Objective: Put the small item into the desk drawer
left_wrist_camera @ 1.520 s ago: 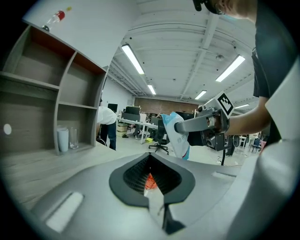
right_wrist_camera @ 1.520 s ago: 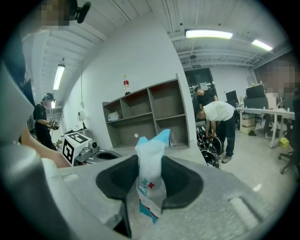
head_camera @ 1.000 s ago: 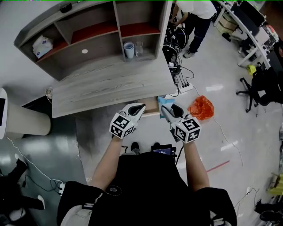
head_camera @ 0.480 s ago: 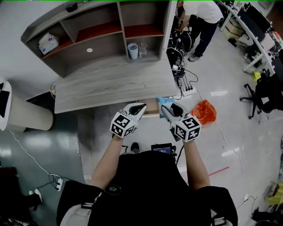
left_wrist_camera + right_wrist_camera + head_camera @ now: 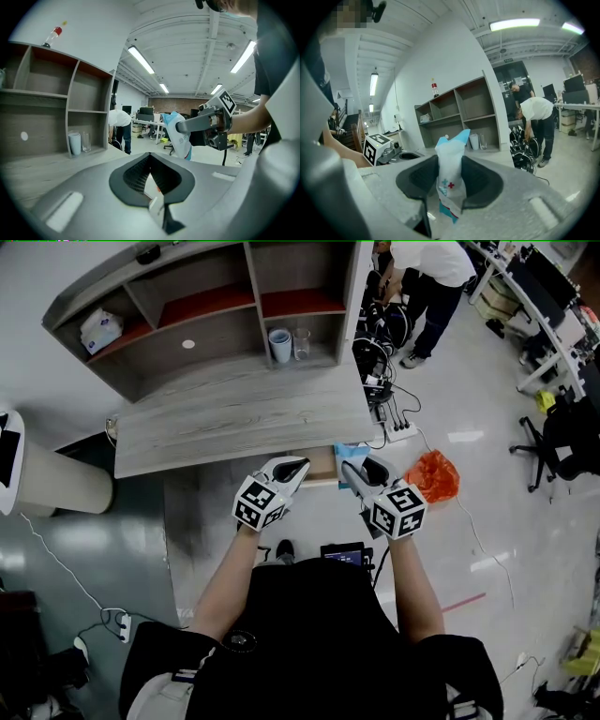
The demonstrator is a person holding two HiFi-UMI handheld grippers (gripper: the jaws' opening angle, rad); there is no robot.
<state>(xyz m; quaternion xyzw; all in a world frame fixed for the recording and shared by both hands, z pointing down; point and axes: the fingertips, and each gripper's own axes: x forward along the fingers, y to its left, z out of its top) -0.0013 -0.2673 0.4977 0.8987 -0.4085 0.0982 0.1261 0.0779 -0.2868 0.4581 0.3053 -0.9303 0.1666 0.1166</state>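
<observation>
"Where's the small packet?"

"Pinched upright between the jaws of the right gripper. Its blue top sticks out past the pads and its printed end hangs below. From the head view it sits by the right end of the open drawer, at the desk's front edge."

"And the left gripper?"

"Jaws pressed together on nothing, near the drawer's left end."

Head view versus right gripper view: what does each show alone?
Only the head view: the orange plastic bag on the floor and the white power strip. Only the right gripper view: the red cross printed on the white-and-blue soft packet, and the ceiling strip lights. Both: that packet clamped in the right hand-held gripper, plus the grey wooden shelf unit.
</observation>
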